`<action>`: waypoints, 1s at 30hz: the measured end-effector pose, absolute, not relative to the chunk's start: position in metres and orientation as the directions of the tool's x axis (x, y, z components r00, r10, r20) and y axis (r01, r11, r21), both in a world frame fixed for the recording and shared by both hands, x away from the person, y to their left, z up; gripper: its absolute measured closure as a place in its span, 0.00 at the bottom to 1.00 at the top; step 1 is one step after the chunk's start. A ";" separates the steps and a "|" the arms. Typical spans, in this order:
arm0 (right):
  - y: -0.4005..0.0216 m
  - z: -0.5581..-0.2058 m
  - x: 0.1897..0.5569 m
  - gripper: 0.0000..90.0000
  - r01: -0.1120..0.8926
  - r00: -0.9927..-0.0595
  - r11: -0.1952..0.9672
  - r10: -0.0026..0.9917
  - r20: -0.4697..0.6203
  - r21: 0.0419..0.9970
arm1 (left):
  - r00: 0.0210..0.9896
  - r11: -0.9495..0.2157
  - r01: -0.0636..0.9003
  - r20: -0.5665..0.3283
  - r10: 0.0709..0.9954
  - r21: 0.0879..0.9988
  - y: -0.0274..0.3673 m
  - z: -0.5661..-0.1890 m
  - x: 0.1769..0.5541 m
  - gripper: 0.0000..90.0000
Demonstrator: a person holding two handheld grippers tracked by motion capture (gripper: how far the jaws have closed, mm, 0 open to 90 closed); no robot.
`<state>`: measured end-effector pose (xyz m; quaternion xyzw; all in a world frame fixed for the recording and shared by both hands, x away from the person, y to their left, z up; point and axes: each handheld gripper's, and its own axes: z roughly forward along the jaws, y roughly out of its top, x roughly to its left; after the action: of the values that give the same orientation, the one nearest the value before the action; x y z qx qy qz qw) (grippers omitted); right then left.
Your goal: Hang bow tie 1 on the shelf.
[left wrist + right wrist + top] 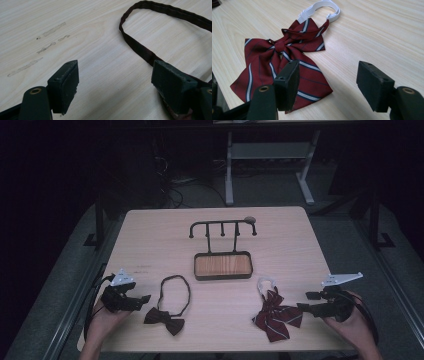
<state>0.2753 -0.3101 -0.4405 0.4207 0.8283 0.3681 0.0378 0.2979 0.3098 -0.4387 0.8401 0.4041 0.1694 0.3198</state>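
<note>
Starting out: both ties lie flat on the worktop [150,240], rack [222,226] bare.
Your left claw [141,301] gapes beside dark tie [165,319], right claw [306,301] gapes beside striped tie [276,316]; nothing gripped or hung yet.

Table [150,235] holds 4 things: hook rack [222,226] stands at far centre, tray [223,265] at its foot; bow tie with strap loop [170,307] lies near left, striped bow tie [276,315] near right; left gripper [139,301] just left of bow tie, right gripper [306,301] just right of striped one
</note>
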 end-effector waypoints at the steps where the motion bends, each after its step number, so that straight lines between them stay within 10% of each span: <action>1: -0.309 -0.440 0.275 0.39 0.668 -0.643 0.375 0.725 0.246 0.642 | 0.617 -0.470 0.570 0.026 0.786 0.674 0.309 -0.439 0.298 0.25; 30: -0.266 -0.409 0.299 0.42 0.671 -0.692 0.500 0.688 0.218 0.548 | 0.620 -0.471 0.565 0.027 0.784 0.678 0.310 -0.439 0.298 0.25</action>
<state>0.2988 -0.2658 -0.4089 0.3924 0.8659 0.3098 0.0144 0.2977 0.3101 -0.4393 0.8405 0.4013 0.1699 0.3220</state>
